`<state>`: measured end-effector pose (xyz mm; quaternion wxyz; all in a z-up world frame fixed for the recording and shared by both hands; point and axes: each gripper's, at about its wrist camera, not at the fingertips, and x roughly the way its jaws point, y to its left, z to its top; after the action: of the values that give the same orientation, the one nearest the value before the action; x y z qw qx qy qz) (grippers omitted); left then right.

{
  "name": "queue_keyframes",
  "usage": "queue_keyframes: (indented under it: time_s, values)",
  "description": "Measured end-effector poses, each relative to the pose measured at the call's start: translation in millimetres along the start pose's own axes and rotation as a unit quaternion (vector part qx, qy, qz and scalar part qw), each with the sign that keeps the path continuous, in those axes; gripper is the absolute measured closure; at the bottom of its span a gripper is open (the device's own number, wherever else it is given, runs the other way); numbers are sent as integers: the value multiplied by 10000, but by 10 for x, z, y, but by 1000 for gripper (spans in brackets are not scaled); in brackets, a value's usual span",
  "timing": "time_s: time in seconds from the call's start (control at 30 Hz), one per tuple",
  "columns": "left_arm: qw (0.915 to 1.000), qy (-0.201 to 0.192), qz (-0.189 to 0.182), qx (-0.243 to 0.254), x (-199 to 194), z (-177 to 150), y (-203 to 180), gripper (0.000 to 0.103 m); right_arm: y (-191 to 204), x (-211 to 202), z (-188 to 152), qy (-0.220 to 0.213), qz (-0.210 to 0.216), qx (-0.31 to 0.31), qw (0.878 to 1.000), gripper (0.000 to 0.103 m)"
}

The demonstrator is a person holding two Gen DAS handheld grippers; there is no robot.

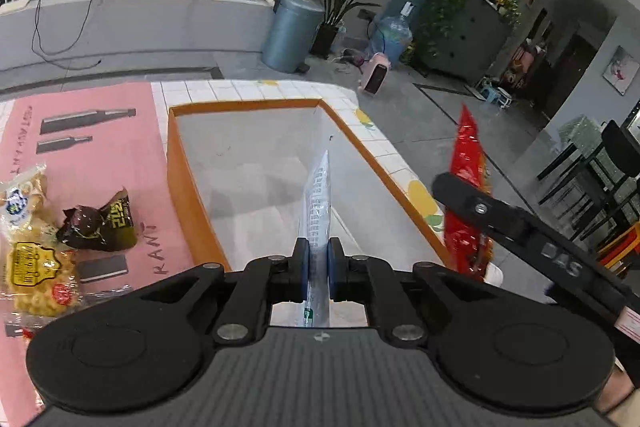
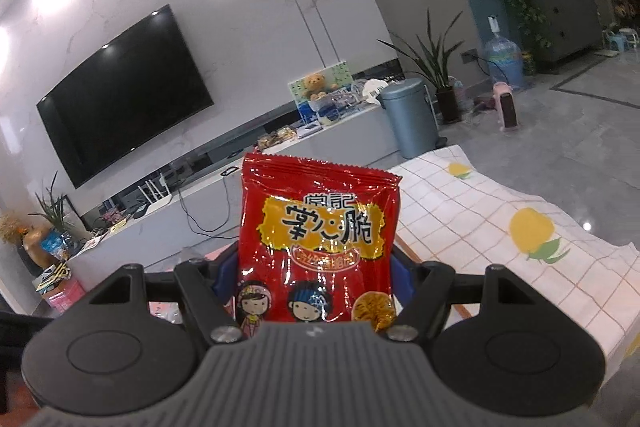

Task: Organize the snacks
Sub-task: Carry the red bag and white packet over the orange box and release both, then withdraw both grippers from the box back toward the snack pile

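Your left gripper (image 1: 318, 259) is pinching a thin clear packet (image 1: 318, 203) edge-on at frame centre, above the orange-rimmed box (image 1: 182, 187). Your right gripper (image 2: 316, 279) is clamping the red snack bag (image 2: 318, 239) low across its width. Both are looking light, crinkly and slippery; you are gripping the seams, sparing brittle contents.

Left claw (image 1: 318, 259) clamping clear packet (image 1: 319, 203) above orange-rimmed box (image 1: 182, 187)

Home living room: wall television (image 2: 124, 95)
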<state>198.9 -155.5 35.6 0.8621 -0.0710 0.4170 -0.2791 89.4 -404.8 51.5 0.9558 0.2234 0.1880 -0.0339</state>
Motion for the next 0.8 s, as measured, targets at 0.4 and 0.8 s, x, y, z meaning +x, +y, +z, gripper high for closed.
queue_keyframes:
  time_s: [0.4,0.8]
  values:
    - [9976,404,-310,-465,280,-145,123,80,45,58,-60,216,18,-77,9997,32]
    - [9981,-202,420,-408,-510,-284,211,42,146,387,-190,1006,-87,-286,9945,32]
